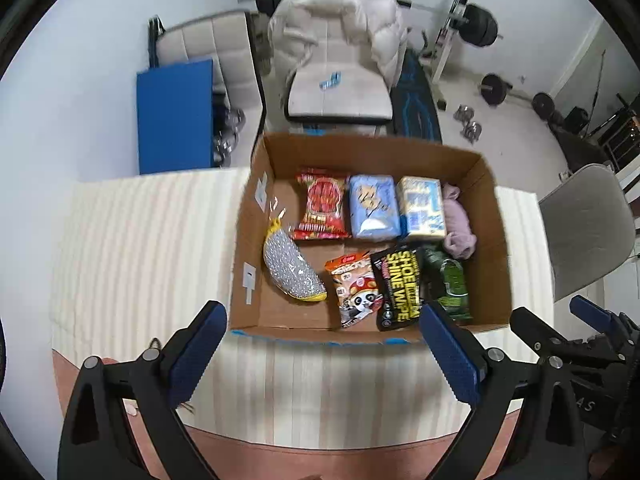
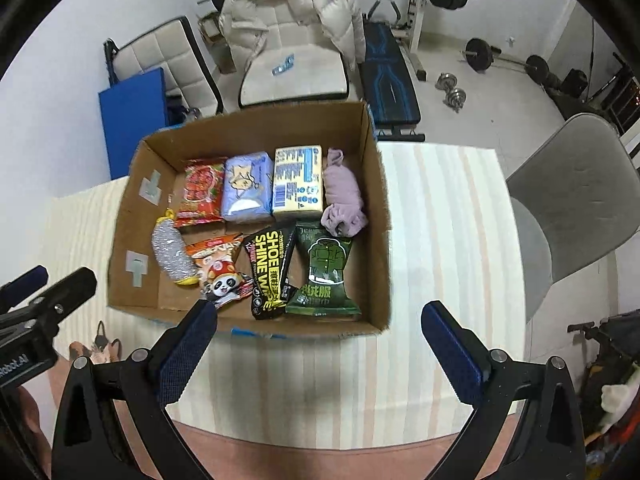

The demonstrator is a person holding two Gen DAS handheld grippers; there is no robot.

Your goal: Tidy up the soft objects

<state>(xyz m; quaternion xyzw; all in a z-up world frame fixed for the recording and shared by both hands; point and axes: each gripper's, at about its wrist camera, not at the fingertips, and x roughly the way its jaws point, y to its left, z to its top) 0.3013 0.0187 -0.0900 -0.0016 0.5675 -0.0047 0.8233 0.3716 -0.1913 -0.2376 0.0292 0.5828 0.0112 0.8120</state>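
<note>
Both grippers hang back over the striped counter (image 2: 440, 240), short of the cardboard box (image 2: 376, 200), and neither holds anything: the left gripper (image 1: 320, 344) has its fingers spread wide with only counter between them, and the right gripper (image 2: 320, 344) is the same. All the soft things seem to lie in the box already. Along the far side sit a red snack packet (image 2: 200, 192), a blue tissue pack (image 2: 248, 188), a yellow tissue pack (image 2: 298, 184) and a bundle of lilac cloth (image 2: 344, 200), touching one another in a row. Nearer lie a silver mesh scrubber (image 2: 172, 256), a panda packet (image 2: 220, 276), a black shoe wipe packet (image 2: 270, 272) and a green packet (image 2: 326, 276). No loose item shows on the counter, so the sorting looks finished or nearly so, with the hands either pausing or about to tidy the front row. If anything is left, it is likely squaring up the slanted scrubber or the panda packet, which would call for reaching down over the near wall and pinching gently, since these wrappers crumple. The right wrist view shows the green packet whole; in the left wrist view a finger covers its lower corner. The left wrist view shows the scrubber (image 1: 292, 272) clear of the panda packet (image 1: 356, 292), whereas from the right they seem to overlap.
</note>
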